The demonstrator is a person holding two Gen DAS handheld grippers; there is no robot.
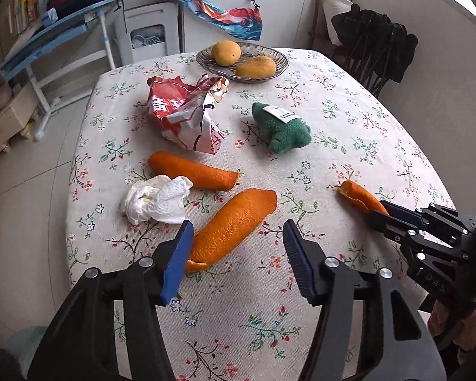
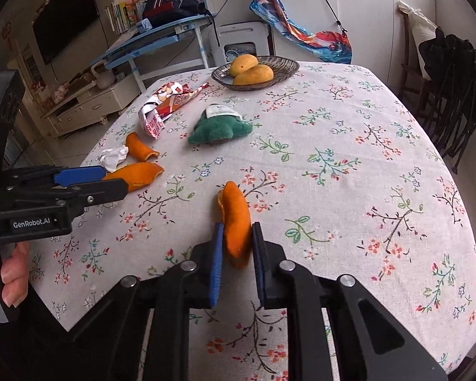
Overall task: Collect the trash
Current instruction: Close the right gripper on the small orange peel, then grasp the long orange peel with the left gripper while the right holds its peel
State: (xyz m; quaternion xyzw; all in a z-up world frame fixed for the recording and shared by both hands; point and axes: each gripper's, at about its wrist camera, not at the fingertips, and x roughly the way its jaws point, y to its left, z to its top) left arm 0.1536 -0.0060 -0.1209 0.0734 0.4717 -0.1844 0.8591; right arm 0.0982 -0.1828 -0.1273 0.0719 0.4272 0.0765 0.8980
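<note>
Orange peels lie on the floral tablecloth (image 1: 349, 120). My left gripper (image 1: 238, 238) is open, its fingers on either side of the near end of a large peel (image 1: 234, 222). A second peel (image 1: 193, 170) and a crumpled white tissue (image 1: 157, 200) lie just beyond it, and a torn red snack wrapper (image 1: 187, 114) farther back. My right gripper (image 2: 236, 250) is shut on a small peel (image 2: 236, 219), which still touches the cloth. It also shows in the left wrist view (image 1: 360, 197). The left gripper appears at the left of the right wrist view (image 2: 92, 179).
A green plush toy (image 1: 282, 127) lies mid-table. A glass dish (image 1: 269, 57) with two mangoes stands at the far edge. A chair with dark clothes (image 1: 374, 47) stands at the far right, and a blue desk (image 1: 47, 38) at the left beyond the table.
</note>
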